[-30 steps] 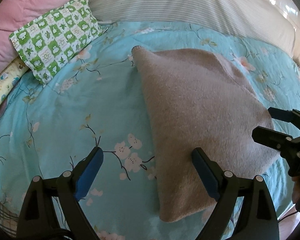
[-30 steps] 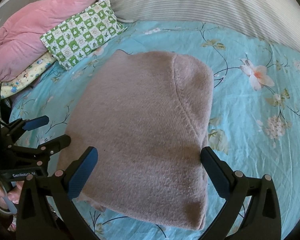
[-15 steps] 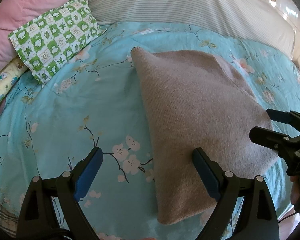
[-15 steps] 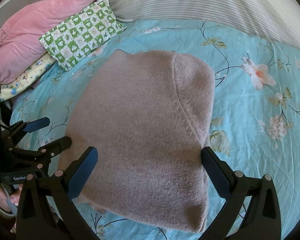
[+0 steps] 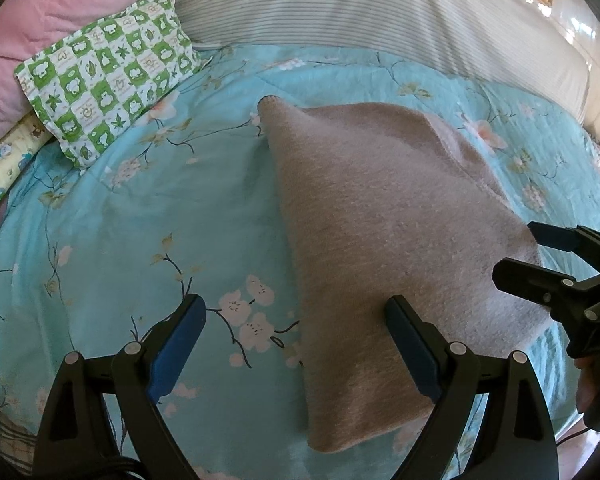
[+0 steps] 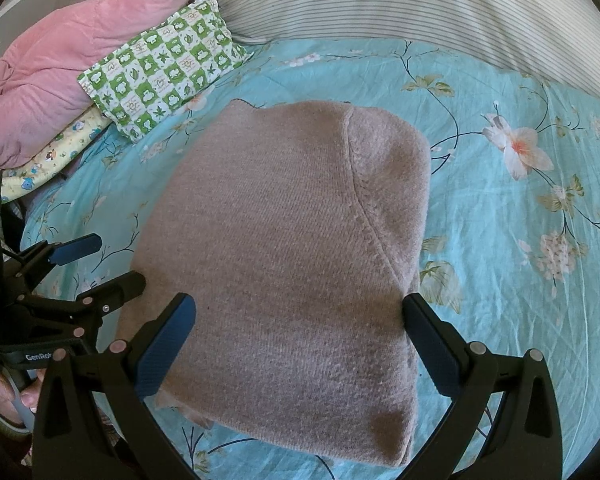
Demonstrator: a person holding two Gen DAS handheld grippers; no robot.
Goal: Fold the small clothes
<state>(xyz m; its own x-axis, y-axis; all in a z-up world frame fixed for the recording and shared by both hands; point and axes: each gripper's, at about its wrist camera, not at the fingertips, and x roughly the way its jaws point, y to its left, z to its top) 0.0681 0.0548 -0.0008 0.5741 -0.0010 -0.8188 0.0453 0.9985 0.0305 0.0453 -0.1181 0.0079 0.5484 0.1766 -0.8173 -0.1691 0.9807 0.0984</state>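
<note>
A folded beige knit garment (image 5: 384,216) lies flat on the turquoise floral bedsheet (image 5: 148,216); it also shows in the right wrist view (image 6: 288,248). My left gripper (image 5: 296,328) is open and empty, hovering over the garment's near left edge. My right gripper (image 6: 300,332) is open and empty, with its jaws spread wide above the garment's near edge. Each gripper shows in the other's view: the right one (image 5: 540,256) at the garment's right side, the left one (image 6: 100,260) at its left side.
A green-and-white checked pillow (image 5: 104,92) and a pink quilt (image 5: 48,20) lie at the back left. A grey striped bolster (image 5: 380,20) runs along the back. A yellow printed cloth (image 6: 48,156) sits under the pillow.
Both grippers have drifted slightly back from the garment and stay open. The garment has not moved.
</note>
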